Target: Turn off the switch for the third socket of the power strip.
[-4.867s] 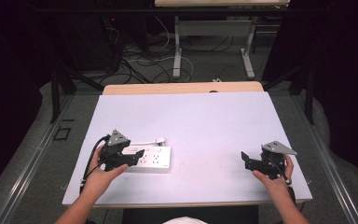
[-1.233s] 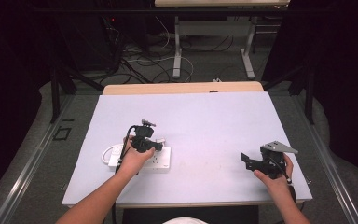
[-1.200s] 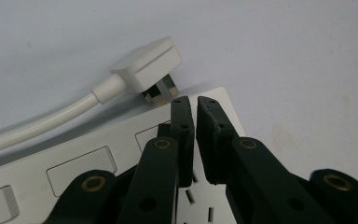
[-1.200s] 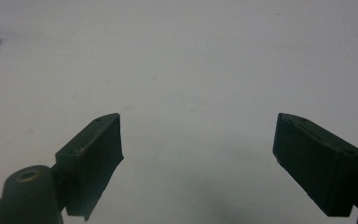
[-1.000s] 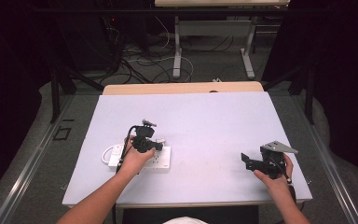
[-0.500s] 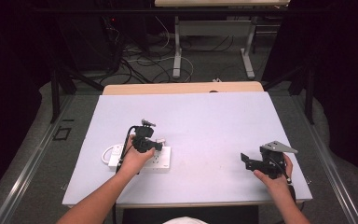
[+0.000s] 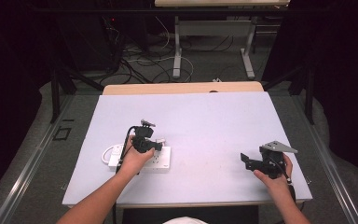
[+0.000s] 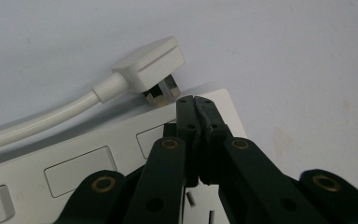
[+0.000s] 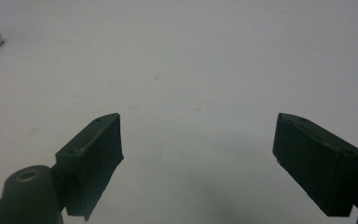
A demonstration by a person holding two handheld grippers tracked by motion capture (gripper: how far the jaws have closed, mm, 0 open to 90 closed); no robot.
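Two grippers, one white power strip (image 7: pixel 142 158), one white plug (image 8: pixel 151 70) on its cord (image 8: pixel 37 123), all on a pale table (image 7: pixel 205 121).

Left gripper (image 8: pixel 196 105): jaws pressed flat together with nothing between them. The tips point down over the far end of the strip's top face, seemingly touching it; probably to hold the strip down or press something on it, though what lies under the tips is hidden.

Power strip: lies flat near the table's left front, long side across. Rectangular panels run along its face, and socket slots show beneath the jaws.

Plug: rests on the table just beyond the strip's end, prongs turned toward the strip, unplugged. It sits just past the left jaw tips, slightly to their left in the left gripper view, apart from them.

Right gripper (image 9: pixel 198 154): jaws spread wide and empty, over bare table well away from the strip, apparently parked while the left works.
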